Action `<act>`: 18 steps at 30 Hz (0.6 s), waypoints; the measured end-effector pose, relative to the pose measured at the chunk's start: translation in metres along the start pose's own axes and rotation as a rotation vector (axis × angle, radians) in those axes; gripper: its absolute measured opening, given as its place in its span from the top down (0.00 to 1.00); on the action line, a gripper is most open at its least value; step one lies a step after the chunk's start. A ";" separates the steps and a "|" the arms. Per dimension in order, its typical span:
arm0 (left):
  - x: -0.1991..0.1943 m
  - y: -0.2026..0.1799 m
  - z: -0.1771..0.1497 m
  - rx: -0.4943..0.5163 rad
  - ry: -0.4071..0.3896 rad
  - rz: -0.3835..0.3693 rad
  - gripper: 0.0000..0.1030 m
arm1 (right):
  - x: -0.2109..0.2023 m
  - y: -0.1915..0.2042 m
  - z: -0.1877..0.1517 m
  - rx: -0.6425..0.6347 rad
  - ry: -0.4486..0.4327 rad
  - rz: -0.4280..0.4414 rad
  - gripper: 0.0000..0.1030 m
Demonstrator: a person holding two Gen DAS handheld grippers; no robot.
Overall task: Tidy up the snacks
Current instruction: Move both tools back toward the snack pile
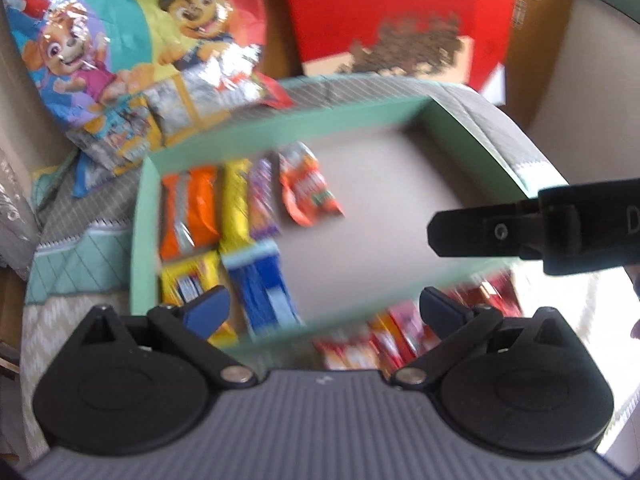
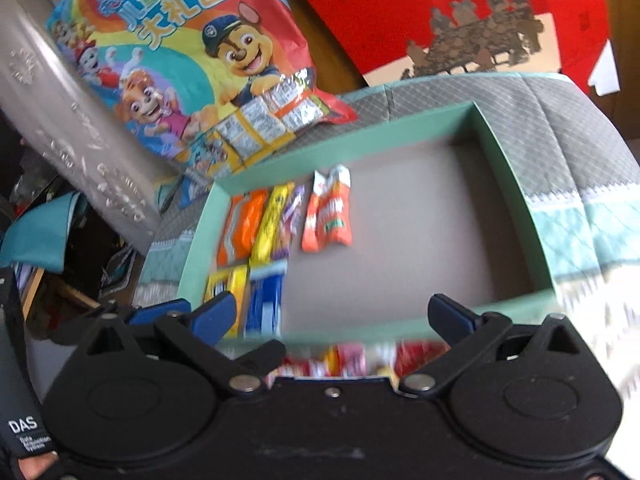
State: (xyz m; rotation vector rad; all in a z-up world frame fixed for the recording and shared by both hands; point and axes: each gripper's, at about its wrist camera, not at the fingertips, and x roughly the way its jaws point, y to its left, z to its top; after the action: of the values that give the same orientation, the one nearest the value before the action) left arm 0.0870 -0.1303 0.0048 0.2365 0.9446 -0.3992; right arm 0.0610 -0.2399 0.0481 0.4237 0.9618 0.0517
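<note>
A shallow mint-green box lies on a quilted cloth. Along its left side lie several snacks: an orange pack, a yellow bar, a purple bar, an orange-red pouch, a yellow pack and a blue pack. Loose red snacks lie in front of the box. My left gripper and right gripper are open and empty over the box's near edge. The right gripper shows in the left wrist view.
A large cartoon-dog snack bag leans behind the box at left. A red gift box stands behind at right. The grey and mint quilt covers the surface. Clutter sits at far left.
</note>
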 end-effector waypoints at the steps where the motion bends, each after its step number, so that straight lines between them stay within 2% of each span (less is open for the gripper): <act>1: -0.004 -0.006 -0.008 0.014 0.007 -0.013 0.00 | -0.005 -0.002 -0.009 -0.001 0.004 0.001 0.00; 9: -0.025 -0.049 -0.071 0.156 0.086 -0.089 0.00 | -0.036 -0.017 -0.075 -0.005 0.053 0.000 0.00; 13: -0.030 -0.066 -0.096 0.199 0.119 -0.128 0.00 | -0.047 -0.026 -0.097 -0.010 0.063 -0.007 0.00; 18: -0.028 -0.083 -0.114 0.245 0.150 -0.140 0.00 | -0.057 -0.044 -0.118 0.007 0.069 -0.041 0.00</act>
State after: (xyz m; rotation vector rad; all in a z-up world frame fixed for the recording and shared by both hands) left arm -0.0470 -0.1568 -0.0389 0.4294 1.0634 -0.6345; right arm -0.0729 -0.2547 0.0180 0.4108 1.0387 0.0259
